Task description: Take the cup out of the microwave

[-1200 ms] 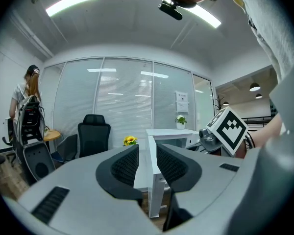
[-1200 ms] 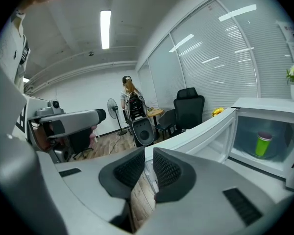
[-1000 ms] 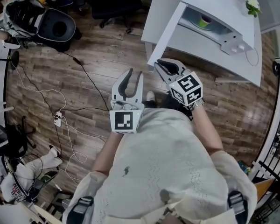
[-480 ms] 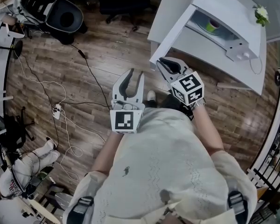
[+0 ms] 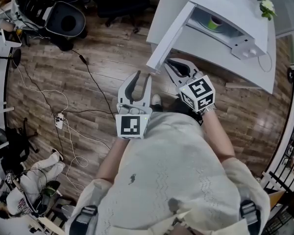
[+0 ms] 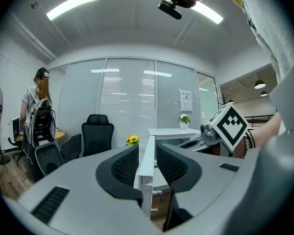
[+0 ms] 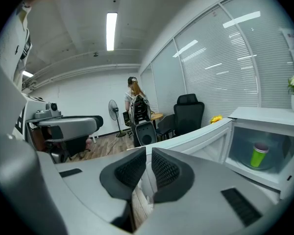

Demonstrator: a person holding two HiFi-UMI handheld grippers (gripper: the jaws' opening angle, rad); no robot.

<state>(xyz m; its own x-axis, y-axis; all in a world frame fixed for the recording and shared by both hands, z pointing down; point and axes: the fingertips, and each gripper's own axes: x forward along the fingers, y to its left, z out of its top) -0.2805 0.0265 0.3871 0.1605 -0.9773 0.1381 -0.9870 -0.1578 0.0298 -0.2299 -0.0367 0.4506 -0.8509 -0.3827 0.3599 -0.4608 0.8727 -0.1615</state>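
A white microwave (image 5: 237, 6) stands on a white table (image 5: 210, 50) at the upper right of the head view. Its door (image 5: 169, 33) is swung wide open to the left. A green cup (image 5: 215, 21) sits upright inside, also seen in the right gripper view (image 7: 257, 155). My left gripper (image 5: 138, 81) hovers just below the door's free end, jaws a little apart. The door edge (image 6: 148, 153) shows through the gap, apart from the pads. My right gripper (image 5: 175, 68) is beside the door's lower end, with a narrow empty gap between its jaws (image 7: 148, 156).
Cables (image 5: 63, 106) trail over the wooden floor at the left. Black office chairs (image 5: 63, 26) stand at the top left. A small flower pot (image 5: 266, 4) sits on the microwave. A person (image 7: 135, 99) and a fan (image 7: 112, 114) stand far off in the room.
The door's free end now lies a little further left in the head view, closer to the left gripper's tips. Both grippers keep the same jaw gaps.
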